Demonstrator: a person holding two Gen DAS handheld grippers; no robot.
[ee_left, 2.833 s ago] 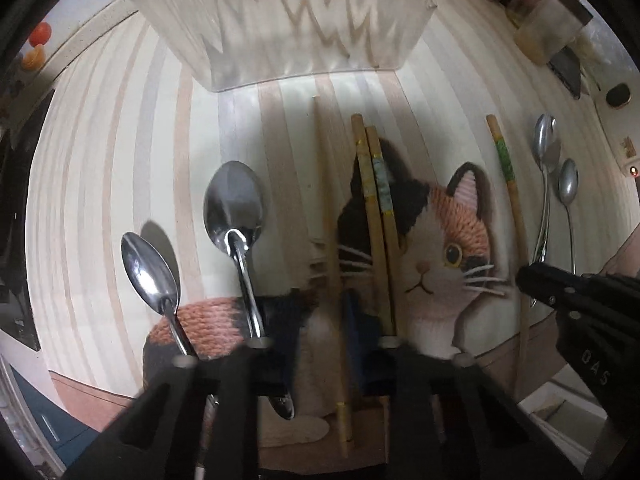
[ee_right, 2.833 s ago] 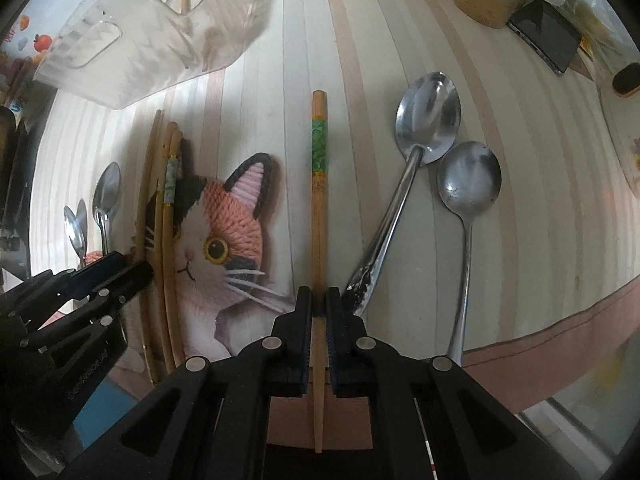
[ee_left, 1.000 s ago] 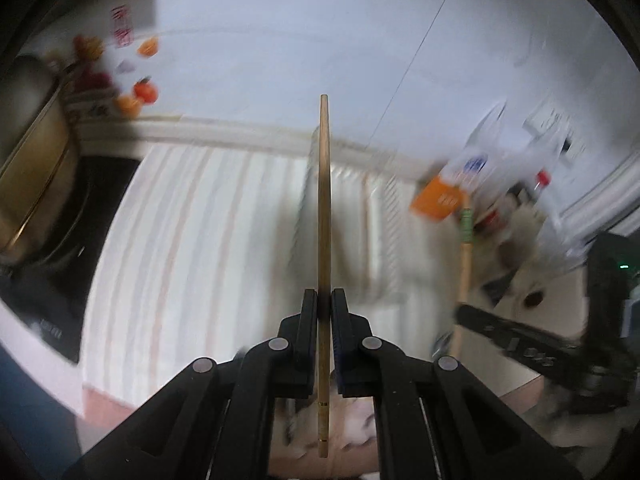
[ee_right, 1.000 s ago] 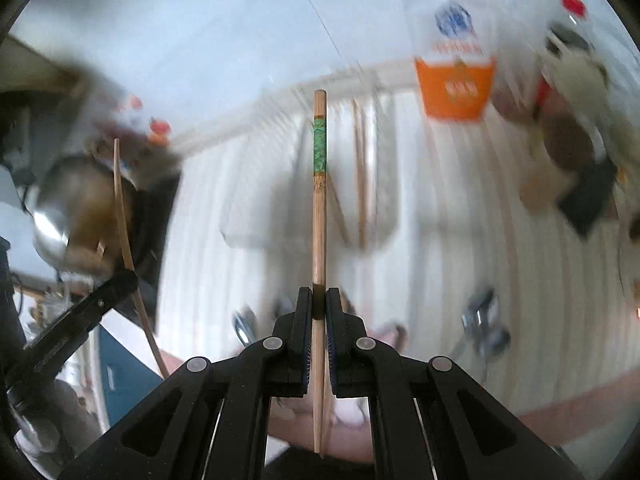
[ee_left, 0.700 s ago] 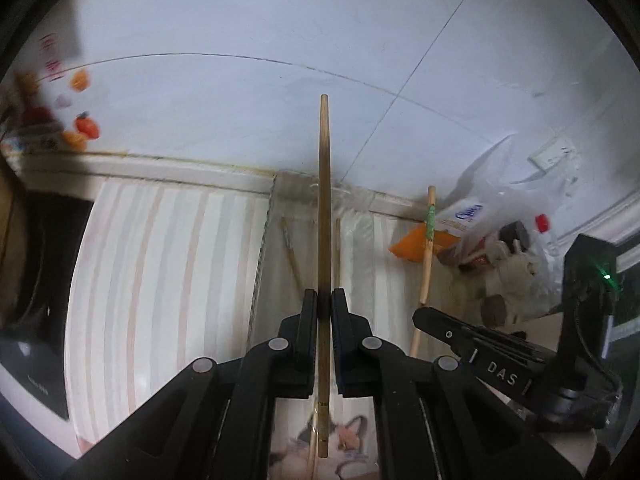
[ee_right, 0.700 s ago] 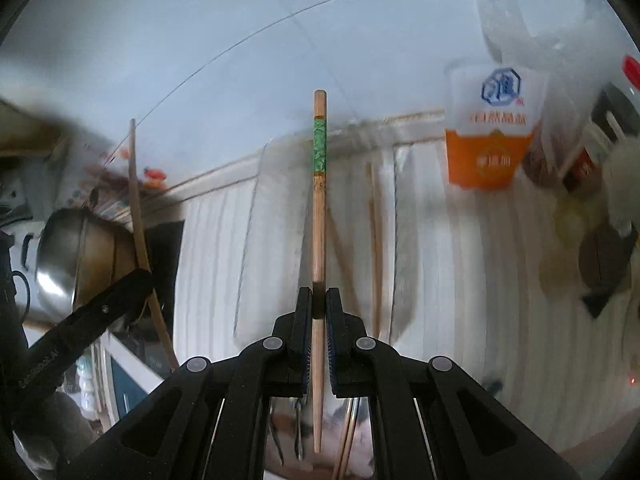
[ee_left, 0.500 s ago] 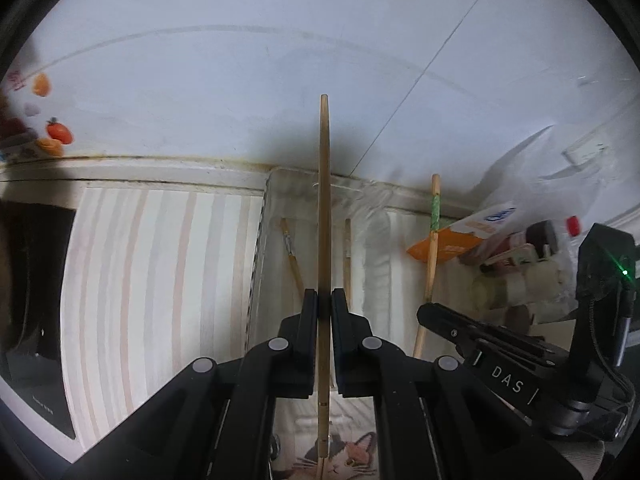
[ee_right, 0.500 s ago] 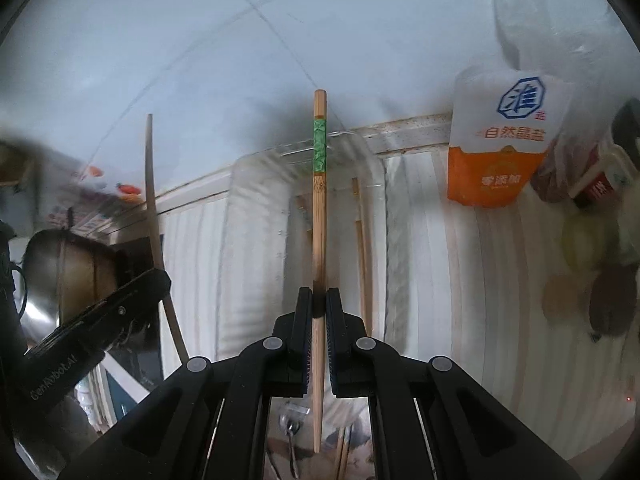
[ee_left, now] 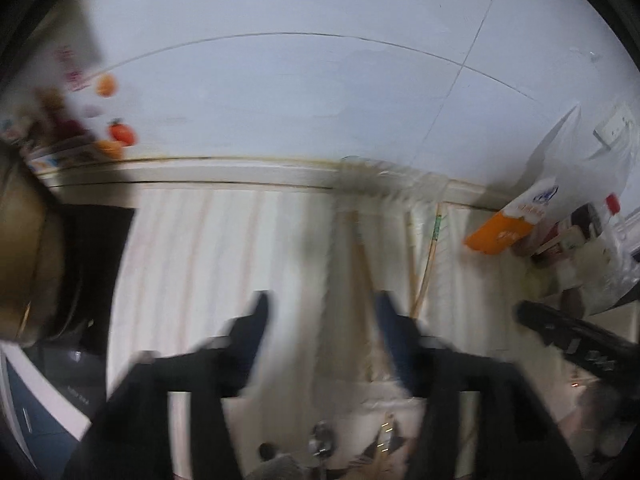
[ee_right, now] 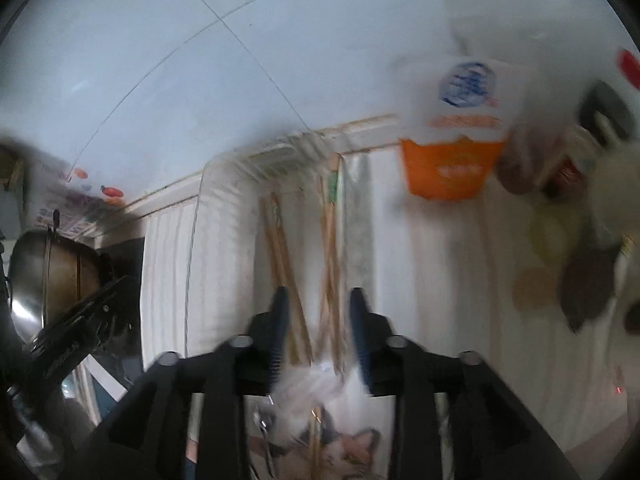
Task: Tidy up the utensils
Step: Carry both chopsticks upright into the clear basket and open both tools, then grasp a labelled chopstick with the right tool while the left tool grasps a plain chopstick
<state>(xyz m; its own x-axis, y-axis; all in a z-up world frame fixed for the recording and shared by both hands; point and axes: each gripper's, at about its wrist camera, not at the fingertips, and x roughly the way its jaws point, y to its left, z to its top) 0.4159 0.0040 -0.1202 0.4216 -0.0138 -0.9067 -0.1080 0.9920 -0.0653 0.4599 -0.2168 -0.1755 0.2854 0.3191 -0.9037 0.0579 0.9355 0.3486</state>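
My left gripper is open and empty above the clear plastic bin. My right gripper is open and empty above the same bin. Several wooden chopsticks lie inside the bin: a plain one and a green-banded one in the left wrist view, and a plain pair and the green-banded one in the right wrist view. Spoons and chopsticks still lie on the cat mat below. Both views are motion-blurred.
An orange and white bag and jars stand to the right of the bin against the tiled wall. A metal pot and a black stove are at the left. The striped tablecloth covers the table.
Both grippers have opened and let go of their chopsticks, which now lie in the clear bin. Both cameras have shifted and blurred.
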